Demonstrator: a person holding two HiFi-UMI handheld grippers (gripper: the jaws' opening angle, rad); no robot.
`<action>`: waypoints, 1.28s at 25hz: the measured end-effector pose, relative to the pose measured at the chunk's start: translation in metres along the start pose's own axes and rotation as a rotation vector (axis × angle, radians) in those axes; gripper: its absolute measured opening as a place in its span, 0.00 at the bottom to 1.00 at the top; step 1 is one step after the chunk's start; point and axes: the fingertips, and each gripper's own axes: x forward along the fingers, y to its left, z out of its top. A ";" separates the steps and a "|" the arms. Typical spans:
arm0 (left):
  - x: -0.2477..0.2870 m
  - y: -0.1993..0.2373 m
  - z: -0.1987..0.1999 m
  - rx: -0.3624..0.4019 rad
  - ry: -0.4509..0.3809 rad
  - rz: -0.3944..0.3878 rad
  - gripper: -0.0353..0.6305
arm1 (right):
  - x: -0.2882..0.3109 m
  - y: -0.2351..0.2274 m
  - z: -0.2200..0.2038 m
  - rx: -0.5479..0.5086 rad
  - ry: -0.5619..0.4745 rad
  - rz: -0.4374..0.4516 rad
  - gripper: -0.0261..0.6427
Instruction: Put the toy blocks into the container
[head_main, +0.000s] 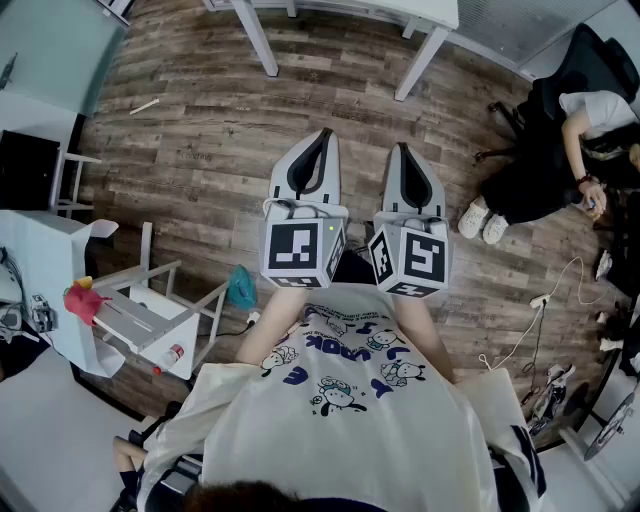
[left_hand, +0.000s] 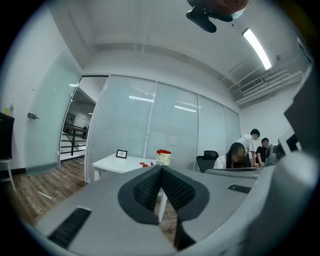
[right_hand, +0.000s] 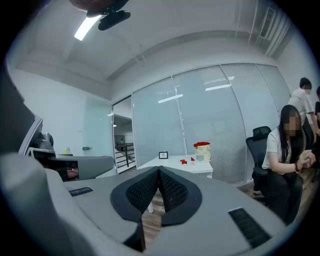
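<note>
The person's printed shirt (head_main: 350, 410) fills the head view's foreground; beyond it the left claw (head_main: 324, 135) and right claw (head_main: 402, 150) point level over the wood floor (head_main: 200, 140). The left gripper view shows its claw clenched and empty; well ahead, red blocks (left_hand: 144, 164) lie beside the container (left_hand: 163, 157) on a white counter (left_hand: 113, 163). The right gripper view shows its claw clenched and empty too.

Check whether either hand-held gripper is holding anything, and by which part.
Nothing is held. The left hand-held gripper and right hand-held gripper are both shut and empty.
</note>
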 end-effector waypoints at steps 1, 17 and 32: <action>0.000 0.000 -0.001 0.000 0.002 0.000 0.10 | 0.000 0.000 0.000 -0.001 -0.001 0.000 0.03; 0.007 -0.002 -0.012 -0.011 0.021 0.029 0.10 | 0.004 -0.009 -0.008 0.015 0.018 0.036 0.03; 0.026 -0.035 -0.028 -0.024 0.043 0.062 0.10 | 0.005 -0.055 -0.014 0.069 0.025 0.056 0.03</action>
